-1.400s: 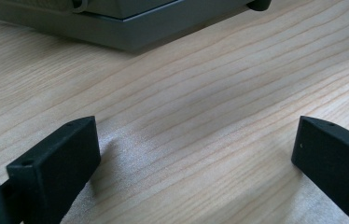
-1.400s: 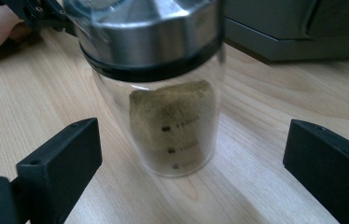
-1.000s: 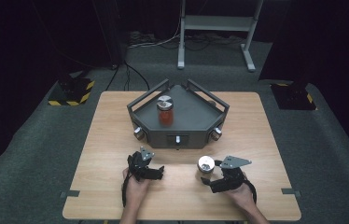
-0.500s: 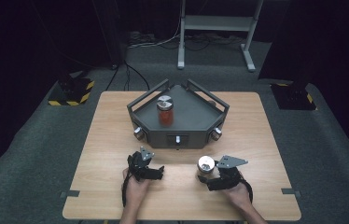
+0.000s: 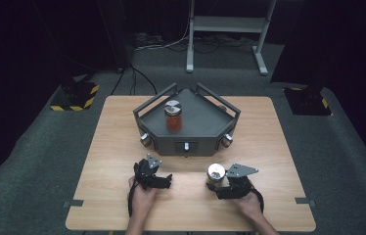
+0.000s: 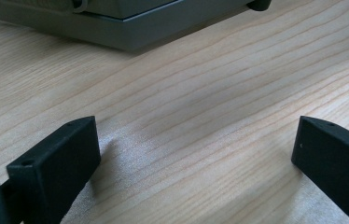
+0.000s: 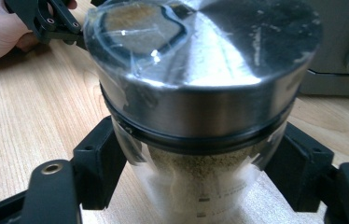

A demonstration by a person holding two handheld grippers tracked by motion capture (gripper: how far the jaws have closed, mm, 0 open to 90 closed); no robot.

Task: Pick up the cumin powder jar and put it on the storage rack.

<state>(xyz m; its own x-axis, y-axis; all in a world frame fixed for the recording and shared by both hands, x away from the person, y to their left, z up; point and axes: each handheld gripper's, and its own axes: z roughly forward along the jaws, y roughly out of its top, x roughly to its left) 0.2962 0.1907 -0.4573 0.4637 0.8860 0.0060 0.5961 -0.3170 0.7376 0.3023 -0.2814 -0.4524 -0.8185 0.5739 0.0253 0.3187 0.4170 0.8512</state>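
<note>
- While my right gripper (image 7: pixel 196 186) has just been closing, the jar (image 7: pixel 200 116) of pale granules stands between its jaws, and in the right gripper view both black pads sit against the glass below the steel lid (image 7: pixel 205 70); I read this as a clenched hold on the jar.
- The jar stands upright on the table (image 5: pixel 269 147), in front of the grey tray (image 5: pixel 205 129) and off that tray's front right corner; its long axis runs straight up, lid on top, base on the wood.
- I judge the step in hand to be the grasp itself, with the lift not yet begun.
- The next move calls for a straight rise that keeps the jar vertical, then a carry over the tray's front rail, most likely to a spot beside the red-filled jar (image 5: pixel 172 117) that stands inside the tray on its left half.
- The glass looks smooth and the hold is low on it, so I would lift slowly and watch for tipping.
- My left gripper (image 5: pixel 164 182) rests on the table in front of the tray's front left corner, jaws spread wide with nothing but bare wood between them.
</note>
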